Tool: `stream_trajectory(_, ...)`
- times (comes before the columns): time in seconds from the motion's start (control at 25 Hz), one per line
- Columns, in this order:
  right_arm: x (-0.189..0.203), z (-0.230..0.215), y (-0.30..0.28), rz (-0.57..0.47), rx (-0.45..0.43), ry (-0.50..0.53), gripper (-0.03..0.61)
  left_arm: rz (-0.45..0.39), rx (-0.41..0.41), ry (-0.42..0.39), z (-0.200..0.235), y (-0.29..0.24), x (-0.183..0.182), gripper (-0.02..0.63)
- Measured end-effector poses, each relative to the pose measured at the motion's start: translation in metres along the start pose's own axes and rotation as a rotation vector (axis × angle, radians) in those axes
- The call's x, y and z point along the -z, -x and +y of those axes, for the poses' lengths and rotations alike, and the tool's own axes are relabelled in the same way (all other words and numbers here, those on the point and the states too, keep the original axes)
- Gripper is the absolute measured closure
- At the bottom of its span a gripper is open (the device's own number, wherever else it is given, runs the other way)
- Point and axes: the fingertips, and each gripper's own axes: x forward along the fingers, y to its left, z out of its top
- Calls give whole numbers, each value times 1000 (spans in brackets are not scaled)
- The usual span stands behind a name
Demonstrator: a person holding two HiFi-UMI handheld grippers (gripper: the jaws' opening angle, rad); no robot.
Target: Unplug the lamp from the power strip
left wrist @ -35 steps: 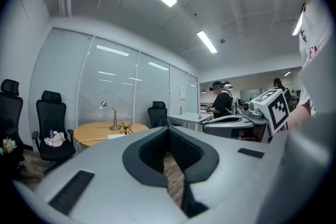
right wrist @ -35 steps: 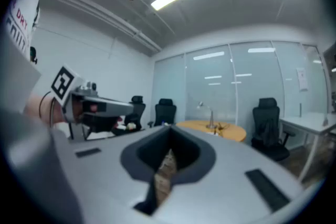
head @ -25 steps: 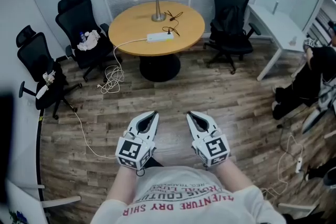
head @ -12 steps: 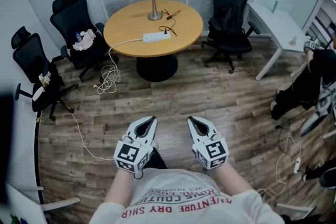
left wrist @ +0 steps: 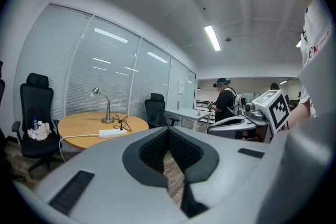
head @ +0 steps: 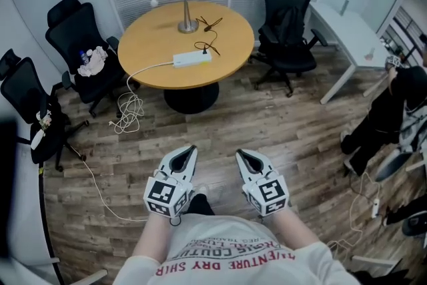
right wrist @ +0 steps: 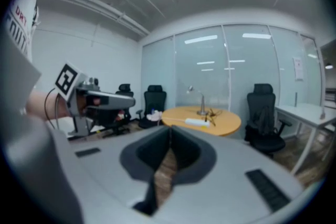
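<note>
Head view steeply down, gripper views level, sharing far table (head: 150,43), lamp (head: 187,25)

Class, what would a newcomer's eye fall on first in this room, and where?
The round wooden table at the far side stands out, carrying a silver lamp and a white power strip. Nearer, the left gripper and right gripper hang side by side over the plank floor, shut and empty.

the power strip (head: 191,59) is white, lamp (head: 186,15) silver, table (head: 153,43) tan, chairs (head: 288,13) black, floor (head: 267,123) brown wood-grain.
</note>
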Motion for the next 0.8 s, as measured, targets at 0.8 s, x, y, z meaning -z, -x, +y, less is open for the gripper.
stream_trajectory(0.8,-39,-91,-212,44,21,-20,549,13,-15,-1,186,-130,-27,586)
